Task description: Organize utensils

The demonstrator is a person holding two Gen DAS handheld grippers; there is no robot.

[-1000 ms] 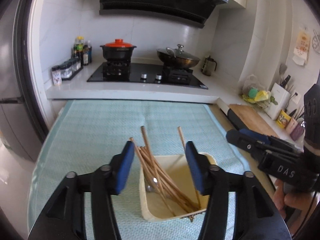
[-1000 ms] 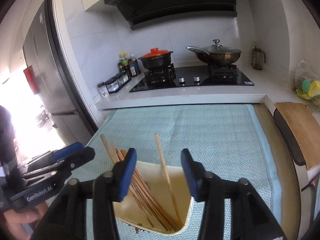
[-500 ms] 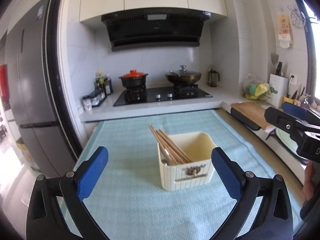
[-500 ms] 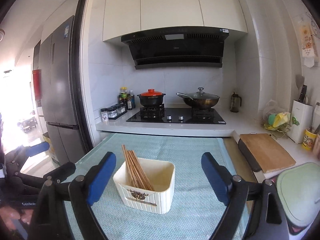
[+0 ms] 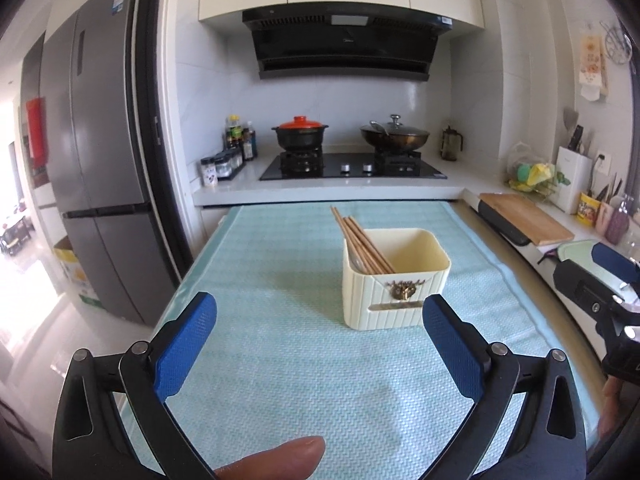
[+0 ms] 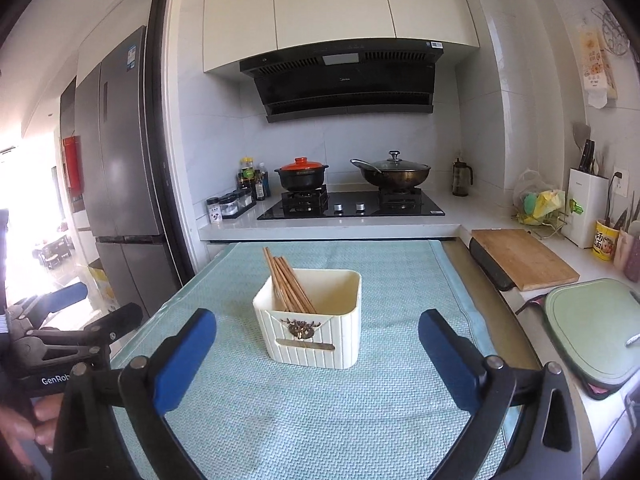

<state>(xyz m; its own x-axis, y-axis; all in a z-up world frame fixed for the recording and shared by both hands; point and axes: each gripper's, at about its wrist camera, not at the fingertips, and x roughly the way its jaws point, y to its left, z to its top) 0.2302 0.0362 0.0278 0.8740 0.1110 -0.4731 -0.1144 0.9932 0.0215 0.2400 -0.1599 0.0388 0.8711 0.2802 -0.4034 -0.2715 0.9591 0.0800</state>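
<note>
A cream ribbed utensil box stands on the light green mat. Several wooden chopsticks lean in its left side, and a spoon lies beside them in the left wrist view. My left gripper is open and empty, well back from the box. My right gripper is open and empty, also back from the box. Each gripper shows at the edge of the other's view: the right one, the left one.
A stove with a red-lidded pot and a lidded wok stands behind the mat. A wooden board and a green board lie on the right. A fridge stands at the left.
Both grippers have pulled back from over the box and opened wide. The chopsticks now lean together in the box's left side.
</note>
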